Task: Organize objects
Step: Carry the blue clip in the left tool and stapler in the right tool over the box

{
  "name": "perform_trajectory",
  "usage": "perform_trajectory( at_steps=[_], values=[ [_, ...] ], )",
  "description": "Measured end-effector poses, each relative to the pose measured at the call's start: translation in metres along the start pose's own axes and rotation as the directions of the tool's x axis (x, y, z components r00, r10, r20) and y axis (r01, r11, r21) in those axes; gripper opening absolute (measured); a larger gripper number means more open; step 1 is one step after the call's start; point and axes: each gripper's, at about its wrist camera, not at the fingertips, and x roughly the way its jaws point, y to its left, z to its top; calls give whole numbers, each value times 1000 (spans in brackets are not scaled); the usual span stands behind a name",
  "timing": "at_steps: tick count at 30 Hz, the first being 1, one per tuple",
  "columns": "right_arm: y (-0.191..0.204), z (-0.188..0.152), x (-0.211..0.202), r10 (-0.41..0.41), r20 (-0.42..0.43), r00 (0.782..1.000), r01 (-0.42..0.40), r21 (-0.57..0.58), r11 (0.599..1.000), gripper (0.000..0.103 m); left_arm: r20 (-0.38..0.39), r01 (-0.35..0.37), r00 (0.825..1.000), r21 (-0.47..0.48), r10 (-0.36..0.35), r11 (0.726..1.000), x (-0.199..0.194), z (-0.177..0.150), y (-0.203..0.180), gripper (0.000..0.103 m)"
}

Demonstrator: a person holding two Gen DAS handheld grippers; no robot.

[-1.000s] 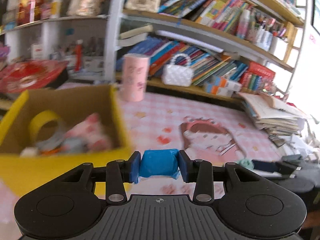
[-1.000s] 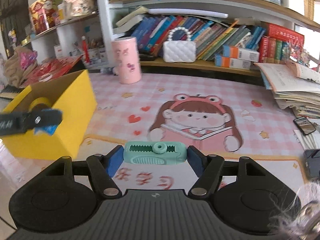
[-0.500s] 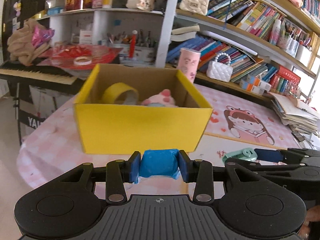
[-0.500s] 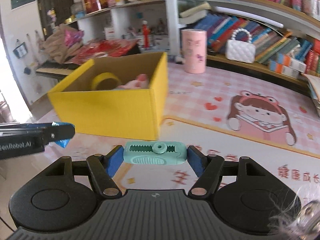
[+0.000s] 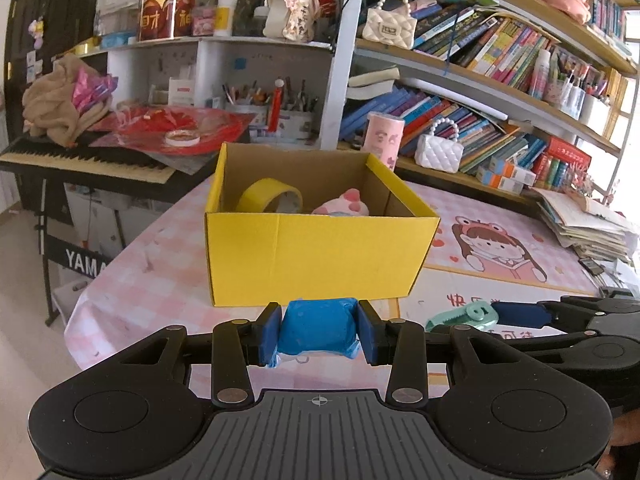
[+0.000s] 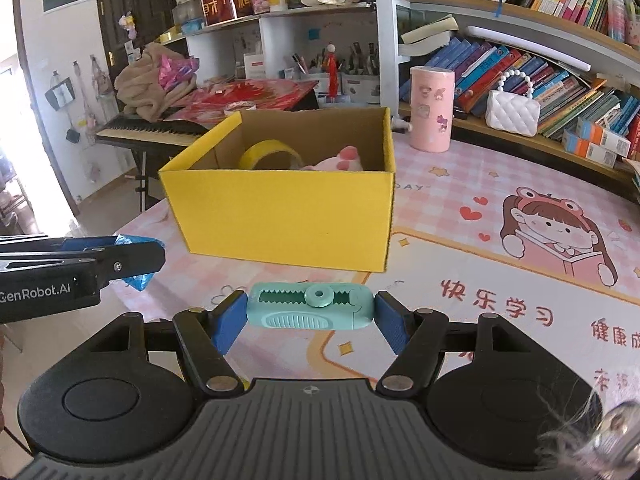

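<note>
A yellow cardboard box point(image 5: 316, 256) stands open on the pink table cover, with a yellow tape roll point(image 5: 269, 198) and a pink plush toy point(image 5: 345, 205) inside. My left gripper point(image 5: 318, 332) is shut on a blue wrapped packet point(image 5: 317, 329), held in front of the box's near wall. In the right wrist view the same box point(image 6: 288, 220) is ahead, slightly left. My right gripper point(image 6: 311, 312) is shut on a mint green plastic clip point(image 6: 311, 306), short of the box. The left gripper point(image 6: 80, 268) and its blue packet point(image 6: 136, 258) show at that view's left edge.
A pink cylinder cup point(image 6: 431, 109) and a white quilted handbag point(image 6: 513, 111) stand behind the box. Bookshelves line the back. A keyboard piano point(image 5: 84, 160) sits past the table's left edge. A stack of papers point(image 5: 580, 220) lies at the right.
Both grippers have drawn back and swung left, so the yellow box now lies whole and centred ahead instead of close at the left. Both grips are unchanged.
</note>
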Motion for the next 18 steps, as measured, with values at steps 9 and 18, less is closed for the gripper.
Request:
perform_trajectory(
  at_steps=[9, 18],
  values=[
    [19, -1, -4, -5, 16, 1000, 5, -10, 1000, 67, 26, 6, 1000, 0, -6, 1000, -10, 0, 15, 38],
    [21, 2, -1, -19, -1, 1000, 19, -12, 1000, 67, 23, 24, 999, 0, -24, 1000, -5, 0, 14, 38]
  ],
)
